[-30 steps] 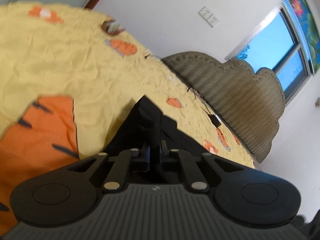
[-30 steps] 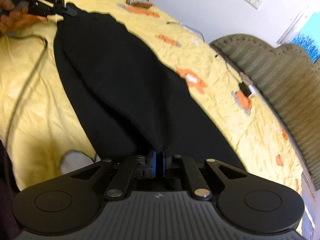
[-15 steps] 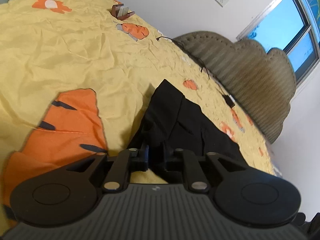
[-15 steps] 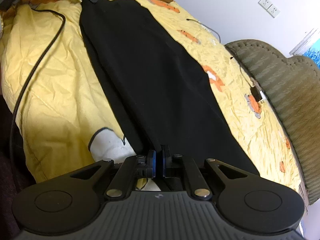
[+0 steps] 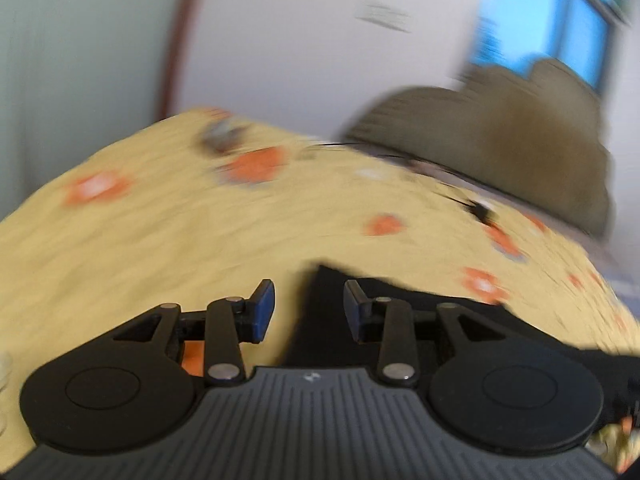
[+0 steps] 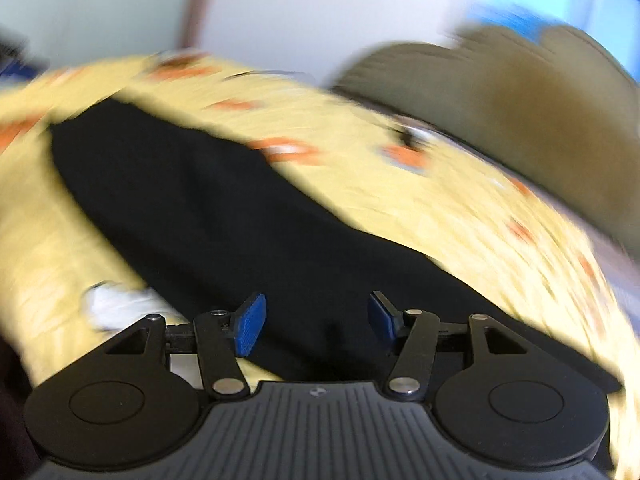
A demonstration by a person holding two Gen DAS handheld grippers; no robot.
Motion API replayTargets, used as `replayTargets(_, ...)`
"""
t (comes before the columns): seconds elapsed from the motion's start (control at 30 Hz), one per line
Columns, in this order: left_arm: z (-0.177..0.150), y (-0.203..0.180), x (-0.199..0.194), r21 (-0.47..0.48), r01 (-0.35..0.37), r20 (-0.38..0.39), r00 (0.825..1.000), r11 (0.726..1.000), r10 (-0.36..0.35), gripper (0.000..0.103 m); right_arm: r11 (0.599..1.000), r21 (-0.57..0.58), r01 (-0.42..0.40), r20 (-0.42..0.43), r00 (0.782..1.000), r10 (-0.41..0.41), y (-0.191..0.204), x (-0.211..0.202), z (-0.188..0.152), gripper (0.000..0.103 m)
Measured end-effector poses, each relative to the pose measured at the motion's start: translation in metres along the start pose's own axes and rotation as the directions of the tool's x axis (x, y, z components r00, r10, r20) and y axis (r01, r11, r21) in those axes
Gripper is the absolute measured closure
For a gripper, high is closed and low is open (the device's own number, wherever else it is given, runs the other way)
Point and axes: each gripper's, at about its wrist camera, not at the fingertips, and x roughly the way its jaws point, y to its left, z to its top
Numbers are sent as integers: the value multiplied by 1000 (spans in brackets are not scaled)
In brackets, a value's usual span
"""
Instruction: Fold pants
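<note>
The black pants [image 6: 224, 216] lie flat and lengthwise on the yellow bedspread [image 6: 500, 216], running from the far left toward my right gripper. My right gripper [image 6: 314, 322] is open and empty, just above their near end. In the left wrist view one corner of the pants [image 5: 400, 300] lies under and to the right of my left gripper [image 5: 308, 306], which is open and empty. Both views are blurred by motion.
The bedspread [image 5: 160, 240] carries orange prints. A brown padded headboard [image 5: 500, 140] stands at the back right, with a black cable and plug [image 5: 480, 210] on the bed before it. A white patch [image 6: 116, 302] lies on the bedspread beside the pants.
Both grippers were shut on the pants and have opened, letting the cloth go. Both cameras have swung up and level; the pants now lie on the bed.
</note>
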Motion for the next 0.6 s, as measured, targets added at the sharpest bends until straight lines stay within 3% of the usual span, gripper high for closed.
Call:
replayTargets(0.07,5,-40,16,79,94,-8,996,992,-93,70,985,169,43,-2,999,-43,-40,-6,-10,47)
replayTargets(0.13,4,-79,33,136,195,-46,981,971,-191,69,936,345,75,3,997,-81,-85,-15,-23,47)
replayTargets(0.2,-1,-118,45,179,290,-95,956,940,-277,69,858,510,65,13,996,-83,-125,-22,-38,47)
replayTargets(0.27,-12,-157,55,227,367,-141,929,902,-343,69,753,658,20,39,997,-61,-165,-25,-56,47)
replayTargets(0.37,-32,-205,66,279,458,-209,887,844,-412,69,620,782,-62,90,996,-14,-203,-20,-78,46)
replayTargets(0.5,-56,-260,84,317,545,-292,835,776,-467,69,506,842,-187,175,982,72,-219,2,-88,46)
replayTargets(0.6,-73,-294,98,354,569,-321,819,742,-475,69,408,885,-225,201,974,103,-224,23,-95,46)
